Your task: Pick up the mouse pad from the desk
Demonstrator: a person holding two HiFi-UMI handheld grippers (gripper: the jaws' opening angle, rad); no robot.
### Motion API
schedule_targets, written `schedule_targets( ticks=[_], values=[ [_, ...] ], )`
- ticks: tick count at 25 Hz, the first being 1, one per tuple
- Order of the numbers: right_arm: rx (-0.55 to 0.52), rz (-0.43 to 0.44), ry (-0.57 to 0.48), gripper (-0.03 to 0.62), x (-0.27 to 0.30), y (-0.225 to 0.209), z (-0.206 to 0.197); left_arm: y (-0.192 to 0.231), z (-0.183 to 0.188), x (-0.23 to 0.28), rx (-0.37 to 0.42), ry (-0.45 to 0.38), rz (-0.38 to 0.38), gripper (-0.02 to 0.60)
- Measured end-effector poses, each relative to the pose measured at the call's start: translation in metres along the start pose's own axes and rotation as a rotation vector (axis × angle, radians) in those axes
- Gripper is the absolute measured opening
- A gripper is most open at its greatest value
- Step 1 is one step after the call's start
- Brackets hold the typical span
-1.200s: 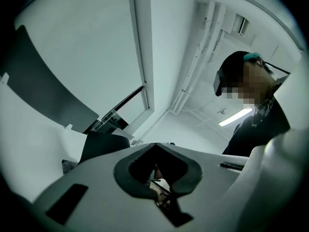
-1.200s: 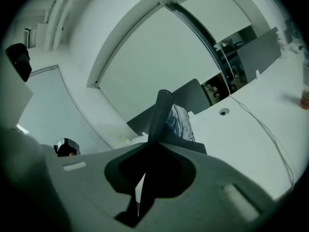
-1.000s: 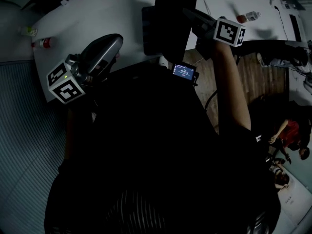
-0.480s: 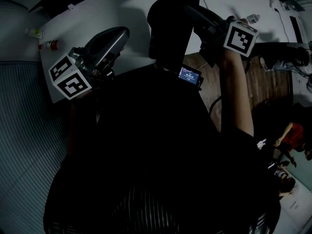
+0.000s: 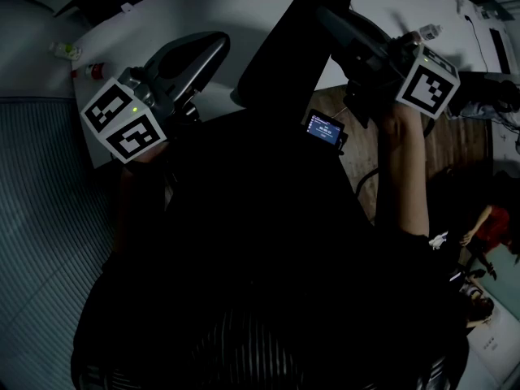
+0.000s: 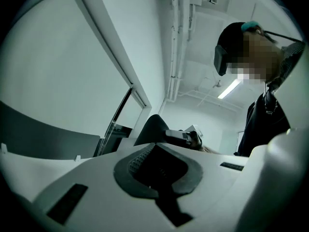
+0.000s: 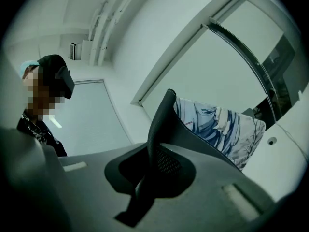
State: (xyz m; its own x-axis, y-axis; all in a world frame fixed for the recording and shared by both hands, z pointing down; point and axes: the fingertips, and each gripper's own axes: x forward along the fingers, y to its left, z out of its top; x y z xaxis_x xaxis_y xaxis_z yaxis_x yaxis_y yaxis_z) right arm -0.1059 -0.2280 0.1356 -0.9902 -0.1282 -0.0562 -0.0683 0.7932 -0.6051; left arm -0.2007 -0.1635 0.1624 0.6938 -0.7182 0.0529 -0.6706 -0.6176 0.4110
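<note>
The mouse pad (image 5: 284, 55) hangs clear of the white desk (image 5: 203, 6) as a dark, curled sheet. My right gripper (image 5: 329, 19) is shut on its edge. In the right gripper view the pad's black rim runs between the jaws of the right gripper (image 7: 154, 153), and the mouse pad (image 7: 212, 124) shows a blue and white drawn print on its face. My left gripper (image 5: 213, 47) is over the desk's left part, shut with nothing in it. In the left gripper view the left gripper (image 6: 154, 163) points level at the mouse pad (image 6: 150, 129) and the right gripper (image 6: 186, 137).
Two small bottles (image 5: 93, 71) stand at the desk's left end, and another bottle (image 5: 426, 32) stands at the far right. A small lit screen (image 5: 325, 127) sits on the person's chest. Wooden floor (image 5: 439, 145) and seated people (image 5: 487, 226) are on the right, grey carpet (image 5: 41, 218) on the left.
My right gripper has risen well above the desk with the mouse pad in it, and the pad now hangs more steeply. My left gripper has risen a little and rolled.
</note>
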Motion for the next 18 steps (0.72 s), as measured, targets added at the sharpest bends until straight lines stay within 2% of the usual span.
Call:
schedule_targets(
  ticks=[7,18],
  values=[
    [-0.022,0.005,0.019,0.018,-0.004,0.007,-0.011,0.000,0.001,0.000,0.053,0.008,0.036,0.009],
    [-0.041,0.035,0.028,0.018,0.002,0.014,-0.006,-0.005,0.001,-0.002,0.053,0.003,0.029,0.009]
  ],
)
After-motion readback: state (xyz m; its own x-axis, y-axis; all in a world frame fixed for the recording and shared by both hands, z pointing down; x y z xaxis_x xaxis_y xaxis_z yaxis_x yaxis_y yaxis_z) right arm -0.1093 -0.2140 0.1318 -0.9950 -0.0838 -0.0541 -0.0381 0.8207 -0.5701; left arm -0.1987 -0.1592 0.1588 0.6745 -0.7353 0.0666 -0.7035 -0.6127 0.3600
